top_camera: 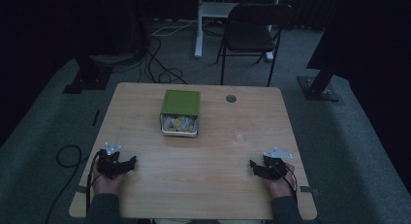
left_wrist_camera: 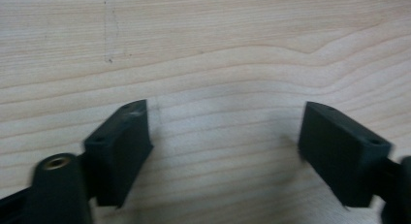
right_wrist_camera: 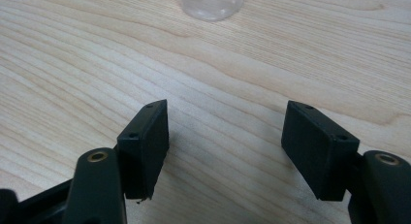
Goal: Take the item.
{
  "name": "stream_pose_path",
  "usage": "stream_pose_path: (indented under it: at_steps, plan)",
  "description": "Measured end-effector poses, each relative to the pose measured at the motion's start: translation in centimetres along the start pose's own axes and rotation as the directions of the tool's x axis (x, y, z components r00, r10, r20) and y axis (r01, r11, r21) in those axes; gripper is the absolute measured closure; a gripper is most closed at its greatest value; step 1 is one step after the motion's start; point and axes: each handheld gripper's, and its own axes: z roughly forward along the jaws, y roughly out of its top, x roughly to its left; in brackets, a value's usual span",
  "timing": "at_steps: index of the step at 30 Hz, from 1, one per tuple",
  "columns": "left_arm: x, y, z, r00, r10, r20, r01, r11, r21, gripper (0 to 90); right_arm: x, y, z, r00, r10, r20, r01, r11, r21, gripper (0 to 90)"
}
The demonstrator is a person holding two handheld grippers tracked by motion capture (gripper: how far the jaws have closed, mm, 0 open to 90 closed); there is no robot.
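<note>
A green box (top_camera: 180, 103) stands at the middle back of the wooden table (top_camera: 203, 185); its near side shows several small pale and yellow pieces (top_camera: 178, 124). To the right of the box stands a small clear cup (top_camera: 240, 136), and its base reaches into the top of the right gripper view (right_wrist_camera: 211, 3). My left gripper (top_camera: 132, 161) rests near the front left edge. Its jaws stand open over bare wood (left_wrist_camera: 225, 136). My right gripper (top_camera: 252, 164) rests near the front right, open with nothing between its fingers (right_wrist_camera: 225, 136). Both point inward across the table.
A round cable hole (top_camera: 231, 98) sits in the tabletop behind the cup. Beyond the table stand a black folding chair (top_camera: 252, 32) and a white post (top_camera: 198, 25). Cables (top_camera: 160, 64) trail over the dark floor.
</note>
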Motion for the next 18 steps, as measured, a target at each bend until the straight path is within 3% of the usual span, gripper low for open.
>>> stream_pose_path:
  at_steps: [6,9,12,13,18]
  plan:
    - [-0.3,0.3,-0.1,0.9999,0.004,0.011,-0.005,0.9999,0.011,32.3,0.1,0.1,0.1,1.0,-0.003,-0.005,0.003,1.0,-0.001,33.6]
    - [-0.9,0.6,-0.3,0.9982,-0.003,0.06,0.002,0.9999,0.016,34.7,0.1,0.1,0.1,1.0,-0.003,-0.004,0.003,1.0,0.0,33.6]
    - [-1.2,0.7,-0.4,0.9976,0.012,0.069,-0.013,0.9998,0.016,35.7,0.2,0.1,0.1,1.0,-0.002,-0.004,0.002,1.0,0.0,33.6]
    - [-2.0,1.1,-0.7,0.995,0.046,0.089,-0.047,0.9989,0.007,36.2,0.1,0.1,0.1,1.0,-0.003,-0.005,0.003,1.0,-0.001,33.6]
    - [-2.7,1.4,-1.0,0.9915,0.066,0.112,-0.065,0.9978,-0.009,37.9,0.1,0.1,0.1,1.0,-0.003,-0.004,0.003,1.0,-0.001,33.6]
